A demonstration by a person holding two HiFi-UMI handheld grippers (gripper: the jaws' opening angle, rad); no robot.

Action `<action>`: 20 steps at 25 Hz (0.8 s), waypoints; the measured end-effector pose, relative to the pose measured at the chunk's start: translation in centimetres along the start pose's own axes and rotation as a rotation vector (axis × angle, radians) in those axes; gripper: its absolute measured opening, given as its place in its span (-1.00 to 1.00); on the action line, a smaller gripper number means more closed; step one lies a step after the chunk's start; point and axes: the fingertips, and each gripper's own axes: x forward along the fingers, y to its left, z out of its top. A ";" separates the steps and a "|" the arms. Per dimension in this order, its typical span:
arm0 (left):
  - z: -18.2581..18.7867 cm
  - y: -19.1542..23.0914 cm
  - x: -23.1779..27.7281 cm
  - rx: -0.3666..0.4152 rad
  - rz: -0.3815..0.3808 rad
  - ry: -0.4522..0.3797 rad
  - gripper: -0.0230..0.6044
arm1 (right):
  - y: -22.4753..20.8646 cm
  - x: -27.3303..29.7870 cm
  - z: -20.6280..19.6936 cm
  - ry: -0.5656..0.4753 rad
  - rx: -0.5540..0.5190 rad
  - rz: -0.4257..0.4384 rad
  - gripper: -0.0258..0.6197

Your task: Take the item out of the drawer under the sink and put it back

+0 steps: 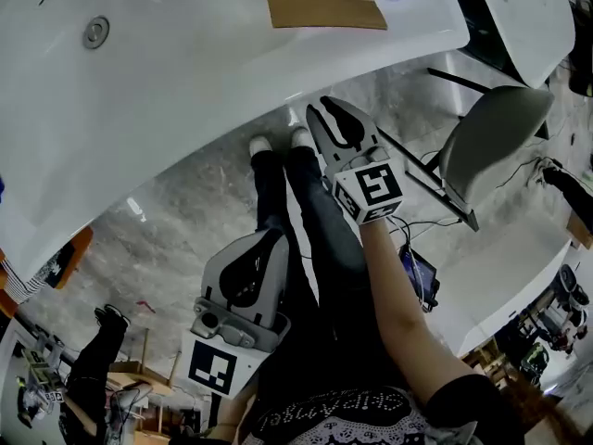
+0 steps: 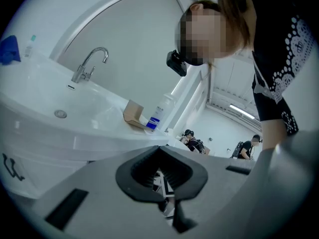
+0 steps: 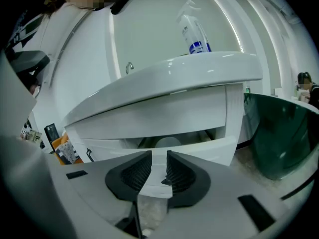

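Note:
The white sink (image 3: 199,71) has a drawer (image 3: 189,151) under it. In the right gripper view the drawer stands a little way out, and a pale round shape (image 3: 167,143) shows in the gap above its front; I cannot tell what it is. My right gripper (image 3: 158,156) points at the drawer front from a short way off, open with a narrow gap and nothing between its pads. In the head view it (image 1: 318,108) hangs below the sink's rim (image 1: 278,100). My left gripper (image 1: 275,233) is lower and nearer to me, its tips together, empty (image 2: 159,148).
A spray bottle (image 3: 194,34), a cardboard box (image 2: 132,114) and a tap (image 2: 89,63) stand on the sink. A dark green bin (image 3: 284,138) is right of the drawer. My legs and shoes (image 1: 278,142) are on the stone floor. People stand in the background.

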 end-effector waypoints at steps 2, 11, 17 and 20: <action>-0.9 0.2 -0.2 -0.008 0.026 -0.017 -0.91 | -0.1 0.5 -1.0 0.002 -0.006 -0.003 -0.60; -3.3 -1.4 -4.4 -0.053 0.113 -0.082 -0.91 | 2.2 2.7 -5.4 0.069 -0.079 0.058 -0.60; -3.0 -2.3 -5.3 -0.048 0.137 -0.076 -0.91 | 1.8 4.8 -6.7 0.100 -0.076 0.044 -0.60; -3.2 -1.6 -5.7 -0.050 0.145 -0.055 -0.91 | 2.0 6.0 -6.6 0.096 -0.074 0.038 -0.60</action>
